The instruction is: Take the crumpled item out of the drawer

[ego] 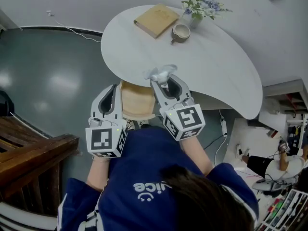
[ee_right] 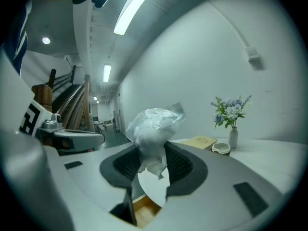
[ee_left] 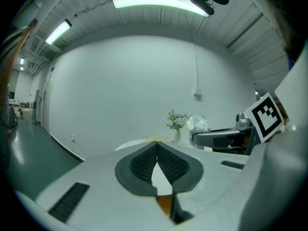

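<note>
The right gripper (ee_right: pixel 152 152) clamps the crumpled item (ee_right: pixel 153 128) between its pads. The white wad bulges above the fingertips, clear of the open drawer (ego: pixel 136 103). The left gripper (ee_left: pixel 157 147) has its jaws tip to tip, empty

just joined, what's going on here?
A person is working at a white table with tongs in each hand. The right tongs are clamped on a crumpled white plastic wad, held up by the table's edge over the open wooden drawer. The left tongs are shut and empty. The wad is not yet set down.
</note>
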